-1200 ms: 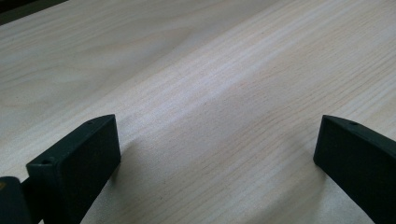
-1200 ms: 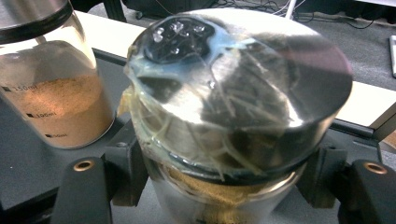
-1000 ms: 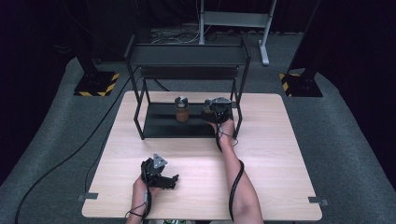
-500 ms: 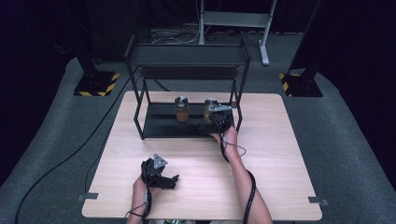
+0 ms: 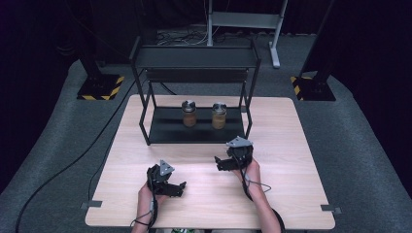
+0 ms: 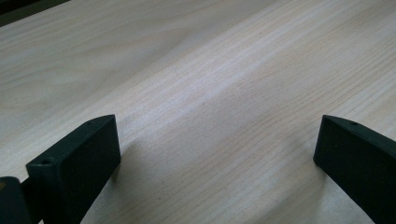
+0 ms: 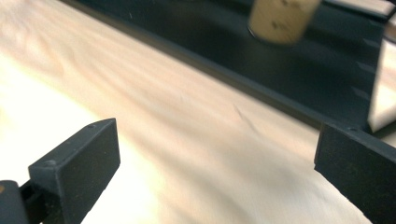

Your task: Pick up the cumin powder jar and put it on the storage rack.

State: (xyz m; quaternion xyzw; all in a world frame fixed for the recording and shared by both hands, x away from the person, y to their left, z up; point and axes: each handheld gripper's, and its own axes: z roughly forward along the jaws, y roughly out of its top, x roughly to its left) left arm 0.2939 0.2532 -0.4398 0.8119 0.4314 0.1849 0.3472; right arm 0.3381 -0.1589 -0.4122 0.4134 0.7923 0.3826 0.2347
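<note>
Two jars (image 5: 204,114) stand on the rack's lower shelf (image 5: 165,127); both grippers, left (image 5: 179,187) and right (image 5: 219,162), jaws wide, hold nothing

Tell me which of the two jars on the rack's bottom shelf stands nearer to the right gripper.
The right-hand jar, near the rack's right legs. The right gripper sits on the table in front of it; the other jar stands farther left.

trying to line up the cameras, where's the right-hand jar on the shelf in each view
High view: right-hand jar stands on the black shelf, right of the other jar.
Right gripper view: a jar's blurred base at the top edge, probably the same.
Left gripper view: not there.
Shared landmark: the wooden table.
</note>
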